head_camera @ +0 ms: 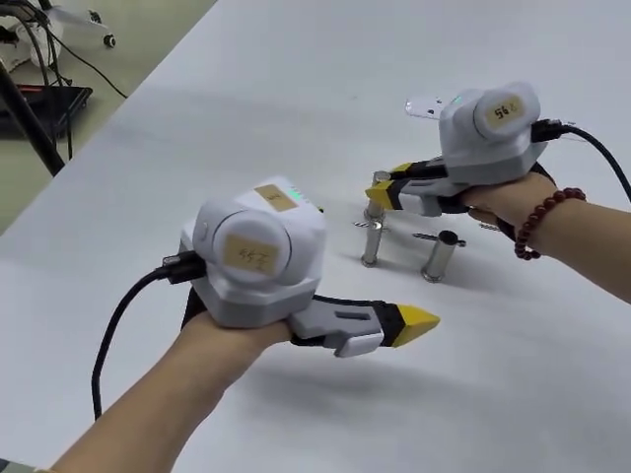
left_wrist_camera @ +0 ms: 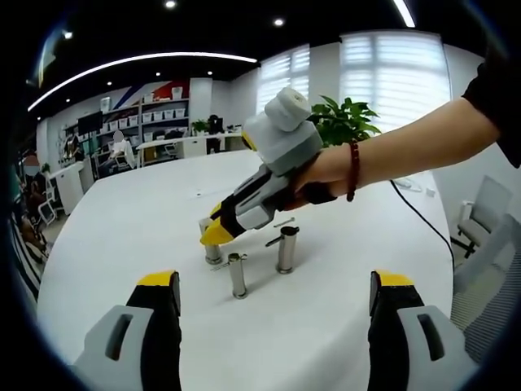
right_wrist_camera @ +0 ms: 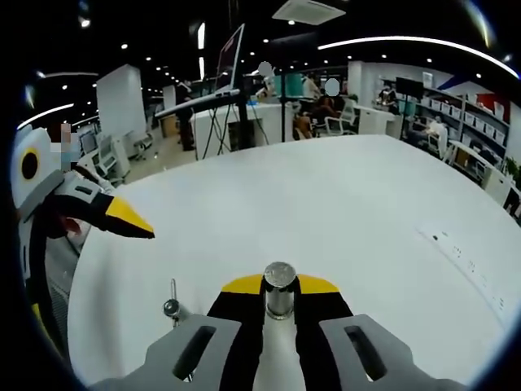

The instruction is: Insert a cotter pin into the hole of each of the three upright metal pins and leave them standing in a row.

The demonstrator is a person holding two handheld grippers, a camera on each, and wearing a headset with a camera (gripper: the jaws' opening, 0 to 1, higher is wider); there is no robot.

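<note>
Three upright metal pins stand close together on the white table [head_camera: 296, 118]. My right gripper [head_camera: 380, 194] is shut on the far pin [right_wrist_camera: 279, 287], whose round top shows between the yellow fingertips [right_wrist_camera: 242, 284]; the left gripper view shows that pin [left_wrist_camera: 213, 252] under the right gripper [left_wrist_camera: 215, 233]. The middle pin [head_camera: 371, 242] [left_wrist_camera: 237, 275] has a cotter pin through its top. The right pin [head_camera: 439, 255] [left_wrist_camera: 285, 248] also carries a cotter pin [head_camera: 426, 237]. My left gripper [head_camera: 414, 320] [left_wrist_camera: 277, 283] hovers open nearer me, apart from the pins.
A small metal piece [left_wrist_camera: 284, 221] lies on the table behind the pins. A white device [head_camera: 424, 106] rests at the far right. The table's left edge [head_camera: 108, 123] drops to a floor with cables. A power strip [right_wrist_camera: 456, 248] lies farther along the table.
</note>
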